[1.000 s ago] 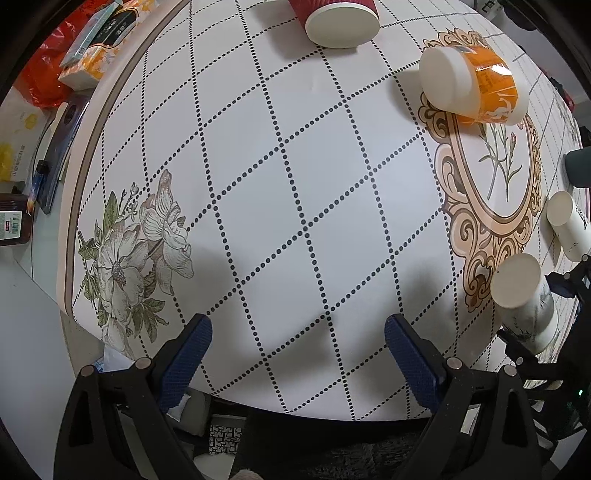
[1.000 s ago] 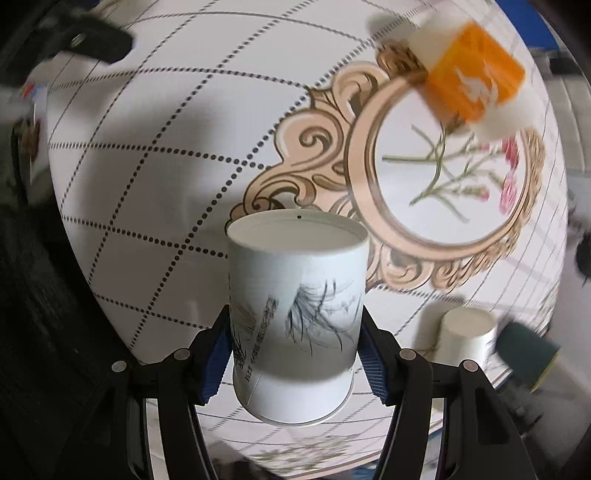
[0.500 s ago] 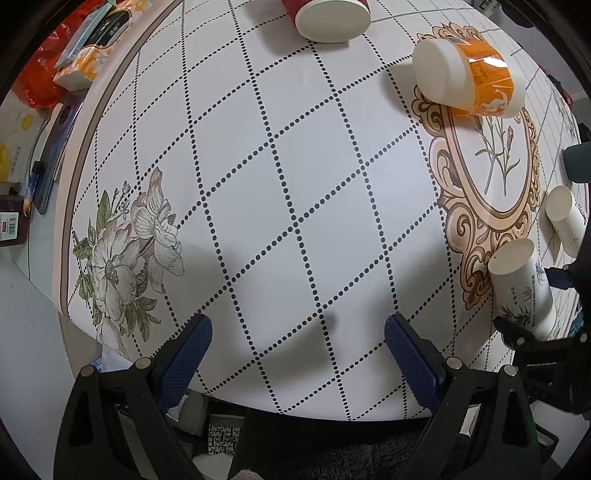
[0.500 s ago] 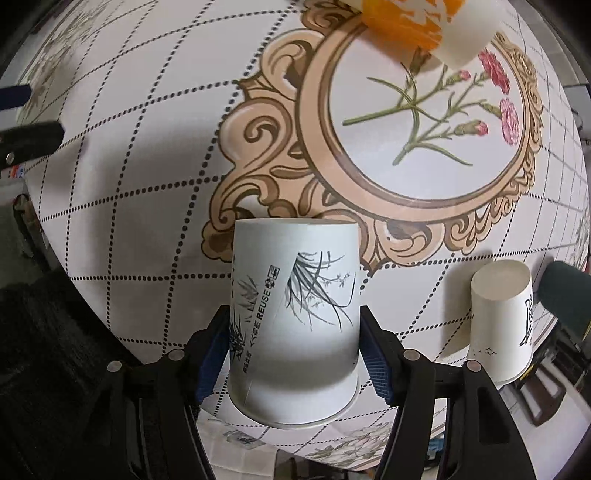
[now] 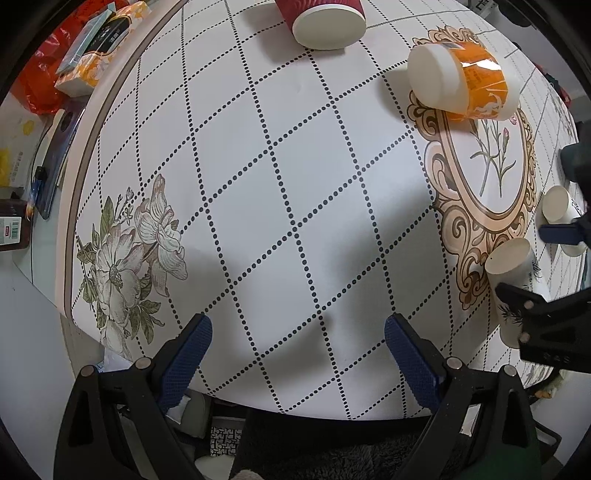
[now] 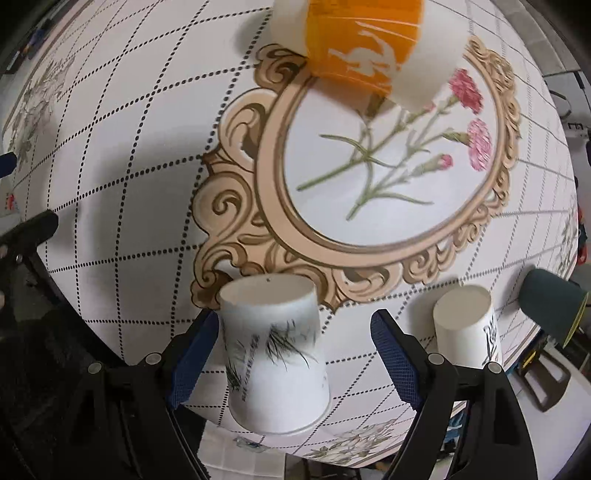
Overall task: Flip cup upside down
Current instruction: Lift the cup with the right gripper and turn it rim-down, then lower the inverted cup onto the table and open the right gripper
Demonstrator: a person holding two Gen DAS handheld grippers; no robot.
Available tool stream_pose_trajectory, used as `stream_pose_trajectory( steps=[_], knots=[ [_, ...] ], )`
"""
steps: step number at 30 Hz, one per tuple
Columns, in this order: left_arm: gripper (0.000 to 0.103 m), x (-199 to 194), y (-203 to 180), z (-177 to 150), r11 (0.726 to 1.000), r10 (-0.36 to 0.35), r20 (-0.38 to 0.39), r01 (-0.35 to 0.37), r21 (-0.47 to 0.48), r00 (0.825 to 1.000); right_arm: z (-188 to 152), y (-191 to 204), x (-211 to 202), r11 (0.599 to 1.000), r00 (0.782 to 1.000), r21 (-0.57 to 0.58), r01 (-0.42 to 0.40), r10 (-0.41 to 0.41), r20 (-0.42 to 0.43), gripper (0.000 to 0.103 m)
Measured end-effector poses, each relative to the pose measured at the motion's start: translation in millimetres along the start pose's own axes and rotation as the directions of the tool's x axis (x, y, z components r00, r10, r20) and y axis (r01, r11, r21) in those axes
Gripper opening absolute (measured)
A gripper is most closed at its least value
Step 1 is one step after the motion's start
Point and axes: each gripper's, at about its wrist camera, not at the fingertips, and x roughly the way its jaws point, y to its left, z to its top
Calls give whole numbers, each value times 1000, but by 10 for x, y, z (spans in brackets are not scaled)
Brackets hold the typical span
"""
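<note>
A white paper cup with a black ink plant print stands upside down on the tablecloth near the table's front edge; it also shows in the left wrist view. My right gripper is open around it; the left pad is close to the cup wall and the right pad stands well apart from it. My left gripper is open and empty above the front of the table, left of that cup.
An orange and white cup lies on its side at the ornate frame print. A red cup is at the back. A second white cup and a dark green cup stand to the right. Boxes lie off the table's left edge.
My right gripper has opened and let go of the white cup, which now stands upside down on the cloth. The left gripper has hardly moved.
</note>
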Motion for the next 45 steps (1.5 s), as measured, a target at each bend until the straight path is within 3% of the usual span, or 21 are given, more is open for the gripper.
stream_pose_trajectory(
  steps=[4,9,12,15,17,20,22,24,28,30,32,37,40,42,45],
  knots=[
    [96,-19,24,-27,1000,-1,3,1,-4,1000,95,32,59,1000,999,-6,9,-9,-38,59],
    [96,-35,109,13,1000,-1,5,1,-20,1000,35,-157,-125,994,997,101,-39,33,65,59],
    [96,-54,157,61,1000,1,3,-1,-28,1000,-71,-335,-267,977,980,192,-97,59,192,59],
    [96,-62,168,131,1000,5,1,-4,-31,1000,-246,-522,-405,945,926,284,-160,44,375,59],
    [96,-56,159,173,999,10,1,-10,-31,1000,-357,-615,-465,917,865,353,-185,-19,502,59],
    [96,-73,106,260,1000,15,1,-15,-23,1000,-440,-510,-530,882,783,429,-196,-123,610,59],
    [96,-91,70,293,1000,22,5,-22,-8,1000,-464,-457,-495,862,754,463,-207,-161,636,59],
    [96,-114,21,315,1000,27,9,-27,12,1000,-509,-401,-458,853,746,478,-210,-176,642,59],
    [96,-124,-65,314,998,34,13,-34,43,999,-708,-278,-465,845,750,490,-217,-177,637,59],
    [96,-125,-100,299,998,34,12,-34,56,999,-821,-216,-478,841,733,493,-223,-188,653,59],
    [96,-118,-145,276,997,40,15,-41,69,999,-867,-199,-515,833,707,489,-257,-182,683,59],
    [96,-71,-170,223,995,59,14,-60,81,998,-812,-299,-581,795,606,512,-324,-242,758,59],
    [96,-55,-208,181,994,62,15,-63,88,998,-764,-275,-542,792,598,528,-305,-273,754,59],
    [96,-57,-230,170,993,63,19,-64,95,998,-774,-215,-501,803,602,525,-281,-279,749,59],
    [96,-20,-186,147,993,57,21,-59,98,998,-853,-112,-513,825,591,507,-248,-286,754,59]
  ],
)
